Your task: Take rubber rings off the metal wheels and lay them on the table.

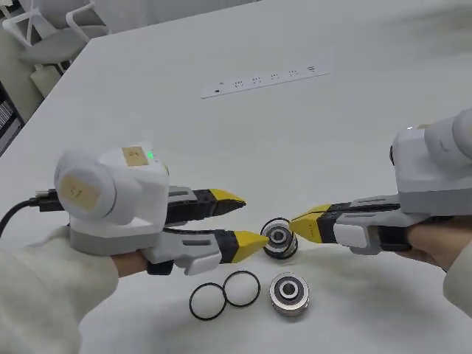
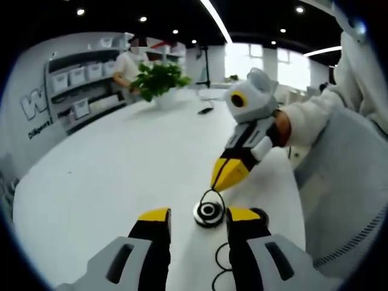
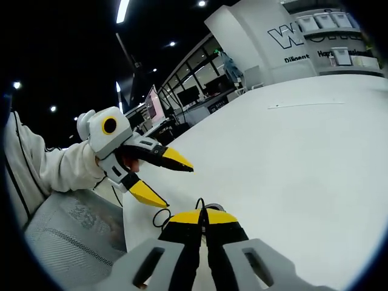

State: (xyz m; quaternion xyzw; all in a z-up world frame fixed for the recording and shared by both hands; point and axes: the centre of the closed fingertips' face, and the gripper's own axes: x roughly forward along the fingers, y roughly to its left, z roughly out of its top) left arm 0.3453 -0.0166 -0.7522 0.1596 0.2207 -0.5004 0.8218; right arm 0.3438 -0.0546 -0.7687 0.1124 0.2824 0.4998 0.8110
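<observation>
A metal wheel [image 1: 279, 237] stands on the white table [image 1: 221, 140] between both grippers. My right gripper [image 1: 295, 219] is shut on this wheel's black rubber ring [image 2: 210, 195], a thin loop pulled up off the wheel [image 2: 209, 213]. My left gripper [image 1: 251, 221] is open, its jaws either side of the wheel's left, not touching it. A second wheel [image 1: 289, 292] lies nearer me. Two loose rubber rings [image 1: 207, 301] [image 1: 241, 287] lie flat beside it. In the right gripper view the ring [image 3: 198, 204] rises between my shut right gripper [image 3: 203, 216], and the left gripper [image 3: 159, 177] stands open beyond.
A flush socket strip [image 1: 265, 80] is set in the table farther back. Office chairs [image 1: 51, 29] stand past the far left corner. A potted plant [image 2: 159, 79] and a person [image 2: 127, 63] by shelves are at the table's far end.
</observation>
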